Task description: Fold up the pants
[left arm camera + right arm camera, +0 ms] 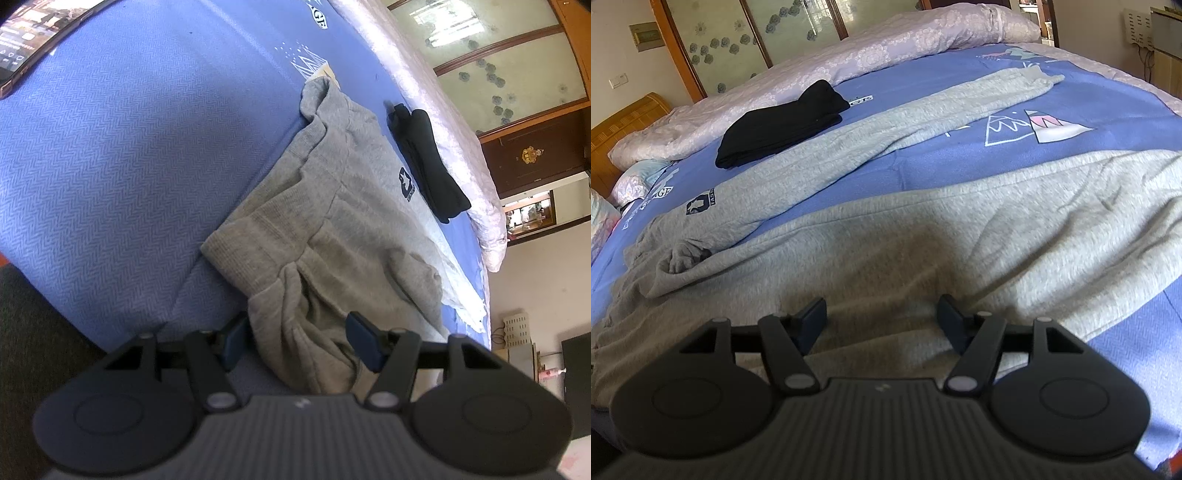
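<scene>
- Grey pants [894,236] spread across blue bedsheet [960,158], legs apart, waist bunched near bed edge.
- Left gripper [299,341] straddling bunched waistband, jaws apart; whether pinching, cannot tell.
- Right gripper [882,319] spread over near leg, holding nothing, probably poised to grab.
- Folded black garment [783,122] set aside.

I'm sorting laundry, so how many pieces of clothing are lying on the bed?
2: grey pants spread across the blue sheet near the grippers, and a folded black garment farther back by the quilt. Others may lie outside view.

One grey pants [886,229], one black folded garment [783,125].
</scene>
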Demonstrator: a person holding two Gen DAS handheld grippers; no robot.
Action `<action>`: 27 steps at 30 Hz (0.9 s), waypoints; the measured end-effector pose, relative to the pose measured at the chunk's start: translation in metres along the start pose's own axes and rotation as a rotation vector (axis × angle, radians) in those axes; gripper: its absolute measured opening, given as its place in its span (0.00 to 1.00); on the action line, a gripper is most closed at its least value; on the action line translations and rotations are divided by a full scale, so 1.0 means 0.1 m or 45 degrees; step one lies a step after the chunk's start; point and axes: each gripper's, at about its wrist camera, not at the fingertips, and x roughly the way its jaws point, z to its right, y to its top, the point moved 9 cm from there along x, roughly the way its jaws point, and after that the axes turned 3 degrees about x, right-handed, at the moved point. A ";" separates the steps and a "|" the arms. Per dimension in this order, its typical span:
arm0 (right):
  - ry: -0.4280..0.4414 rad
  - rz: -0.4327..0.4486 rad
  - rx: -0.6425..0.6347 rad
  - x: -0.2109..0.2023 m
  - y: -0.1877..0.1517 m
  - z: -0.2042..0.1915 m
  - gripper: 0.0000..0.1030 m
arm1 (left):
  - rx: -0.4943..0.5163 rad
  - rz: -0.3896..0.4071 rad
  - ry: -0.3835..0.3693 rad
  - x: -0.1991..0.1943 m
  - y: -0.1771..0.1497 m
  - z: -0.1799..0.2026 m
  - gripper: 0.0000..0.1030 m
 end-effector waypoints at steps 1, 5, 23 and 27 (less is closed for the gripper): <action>0.005 -0.003 0.014 -0.02 0.02 0.01 0.67 | -0.002 -0.004 0.000 0.00 0.00 0.00 0.58; 0.019 0.125 0.193 -0.31 0.28 0.32 0.66 | 0.006 -0.026 -0.044 -0.04 0.00 0.08 0.67; -0.142 0.366 0.837 -1.03 0.31 2.15 0.51 | 0.044 -0.055 -0.045 -0.08 0.04 0.19 0.11; -0.228 0.355 0.907 -0.85 0.33 2.45 0.50 | -0.016 -0.040 -0.086 -0.14 0.10 0.21 0.11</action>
